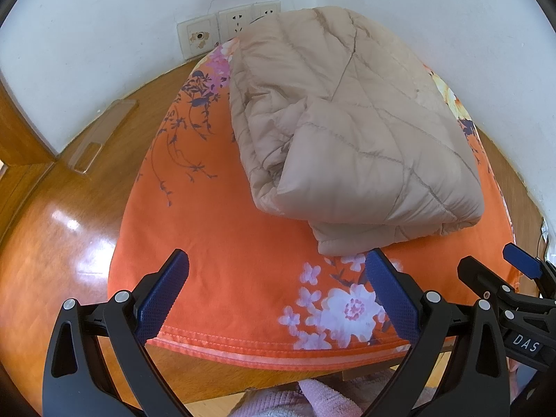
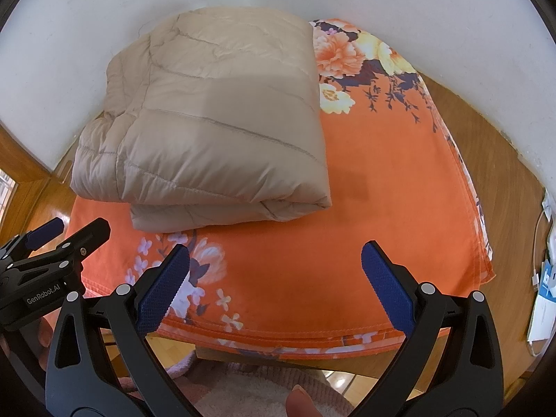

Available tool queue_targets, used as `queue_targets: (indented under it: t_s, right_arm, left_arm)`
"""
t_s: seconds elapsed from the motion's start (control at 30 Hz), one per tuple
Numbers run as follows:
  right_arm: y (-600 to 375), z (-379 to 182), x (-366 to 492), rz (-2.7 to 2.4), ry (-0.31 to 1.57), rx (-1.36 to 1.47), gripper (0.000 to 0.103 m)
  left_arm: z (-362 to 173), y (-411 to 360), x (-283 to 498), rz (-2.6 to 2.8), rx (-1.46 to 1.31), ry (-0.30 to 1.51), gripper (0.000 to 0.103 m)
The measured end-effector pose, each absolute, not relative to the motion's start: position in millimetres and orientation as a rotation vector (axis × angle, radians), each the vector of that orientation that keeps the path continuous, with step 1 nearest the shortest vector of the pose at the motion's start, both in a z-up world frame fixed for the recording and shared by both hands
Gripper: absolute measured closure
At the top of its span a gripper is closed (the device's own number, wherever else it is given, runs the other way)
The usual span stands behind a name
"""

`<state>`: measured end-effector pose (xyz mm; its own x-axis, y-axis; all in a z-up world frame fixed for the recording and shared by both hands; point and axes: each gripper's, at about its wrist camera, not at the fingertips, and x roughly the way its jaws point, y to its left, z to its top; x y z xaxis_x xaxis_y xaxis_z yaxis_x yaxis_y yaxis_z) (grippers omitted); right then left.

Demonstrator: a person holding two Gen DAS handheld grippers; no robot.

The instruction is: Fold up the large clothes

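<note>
A beige quilted padded garment (image 1: 351, 128) lies folded into a thick bundle on an orange floral cloth (image 1: 215, 215) that covers a table. It also shows in the right wrist view (image 2: 215, 121), at the table's far left by the wall. My left gripper (image 1: 278, 271) is open and empty, above the table's near edge, short of the bundle. My right gripper (image 2: 276, 260) is open and empty too, above the bare orange cloth (image 2: 382, 180). Each gripper shows at the edge of the other's view.
White walls meet in a corner behind the table. Wall sockets (image 1: 229, 24) sit behind the bundle. A wooden floor (image 1: 62, 243) surrounds the table. Cables and papers (image 2: 545, 278) lie at the right. A pink towel-like cloth (image 2: 243, 385) is below the table's near edge.
</note>
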<state>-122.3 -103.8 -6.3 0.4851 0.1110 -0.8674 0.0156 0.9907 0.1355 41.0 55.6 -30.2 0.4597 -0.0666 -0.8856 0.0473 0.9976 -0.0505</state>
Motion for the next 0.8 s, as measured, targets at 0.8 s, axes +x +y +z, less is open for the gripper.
queue_targets:
  t_s: [0.8]
  right_arm:
    - [-100.4, -6.2, -124.6, 0.054, 1.06, 0.133, 0.005]
  left_arm:
    - [-30.4, 58.3, 39.8, -0.077, -0.017, 1.093, 0.006]
